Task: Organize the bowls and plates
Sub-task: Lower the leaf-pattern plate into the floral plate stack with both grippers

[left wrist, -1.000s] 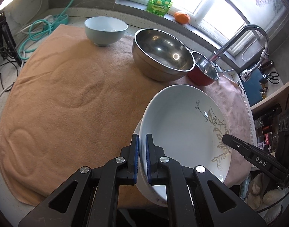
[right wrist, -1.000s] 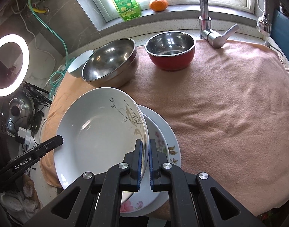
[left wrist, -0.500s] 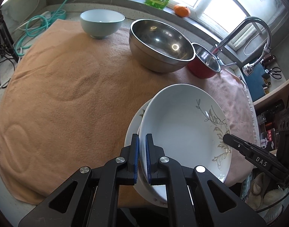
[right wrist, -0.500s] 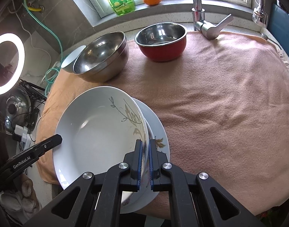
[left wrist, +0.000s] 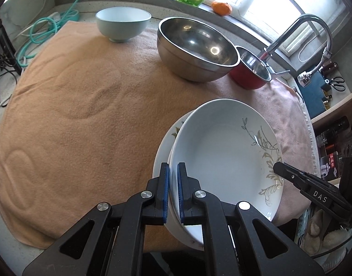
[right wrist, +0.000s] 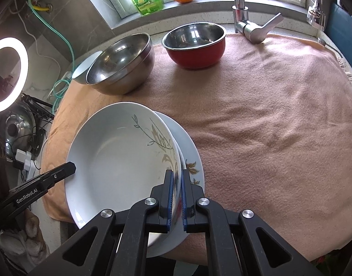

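A deep white plate with a leaf pattern (left wrist: pixel 222 151) (right wrist: pixel 120 161) is held by both grippers at opposite rims. My left gripper (left wrist: pixel 173 168) is shut on its left rim, and its finger shows in the right wrist view (right wrist: pixel 70 168). My right gripper (right wrist: pixel 177 174) is shut on the right rim, and its finger shows in the left wrist view (left wrist: pixel 281 169). Directly beneath lies a flat flowered plate (right wrist: pixel 192 151) (left wrist: pixel 163 147) on the orange towel (left wrist: pixel 72 115). I cannot tell whether the two plates touch.
At the back of the towel stand a pale blue bowl (left wrist: pixel 123 23), a large steel bowl (left wrist: pixel 196 46) (right wrist: pixel 120 64) and a red bowl (left wrist: pixel 249 71) (right wrist: pixel 196 46). A tap (right wrist: pixel 240 11) rises behind. The towel's front edge is close under the plates.
The deep plate has settled further over the flowered plate, which now shows much less around its rim. Both grippers have kept their hold.
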{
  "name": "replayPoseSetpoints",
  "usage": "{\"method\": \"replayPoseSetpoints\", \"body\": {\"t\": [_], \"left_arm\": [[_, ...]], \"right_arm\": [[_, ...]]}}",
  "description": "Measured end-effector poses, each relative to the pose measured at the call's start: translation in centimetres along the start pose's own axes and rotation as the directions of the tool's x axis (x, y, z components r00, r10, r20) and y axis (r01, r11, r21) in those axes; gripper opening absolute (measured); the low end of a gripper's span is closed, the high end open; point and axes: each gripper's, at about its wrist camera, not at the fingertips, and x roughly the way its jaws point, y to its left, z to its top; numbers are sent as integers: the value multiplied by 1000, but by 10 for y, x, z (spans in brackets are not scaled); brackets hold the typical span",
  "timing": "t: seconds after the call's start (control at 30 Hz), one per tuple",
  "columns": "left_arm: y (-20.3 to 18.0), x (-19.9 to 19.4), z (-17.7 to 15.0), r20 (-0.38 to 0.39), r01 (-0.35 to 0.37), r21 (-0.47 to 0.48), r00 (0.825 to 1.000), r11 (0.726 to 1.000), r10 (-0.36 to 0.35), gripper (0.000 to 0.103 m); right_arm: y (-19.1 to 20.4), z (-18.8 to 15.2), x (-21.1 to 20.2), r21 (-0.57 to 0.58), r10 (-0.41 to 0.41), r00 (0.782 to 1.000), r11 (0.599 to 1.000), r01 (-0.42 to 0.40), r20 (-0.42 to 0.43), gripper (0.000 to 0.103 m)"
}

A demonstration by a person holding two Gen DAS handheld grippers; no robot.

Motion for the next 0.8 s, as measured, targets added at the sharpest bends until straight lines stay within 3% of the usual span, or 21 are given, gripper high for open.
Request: {"method": "replayPoseSetpoints", "body": {"t": [0.8], "left_arm": [[-2, 2, -2, -8, 2, 14, 1000, 1000, -2, 5]], "right_arm": [[0, -1, 1, -11, -15, 1000, 1000, 15, -8, 9]]}}
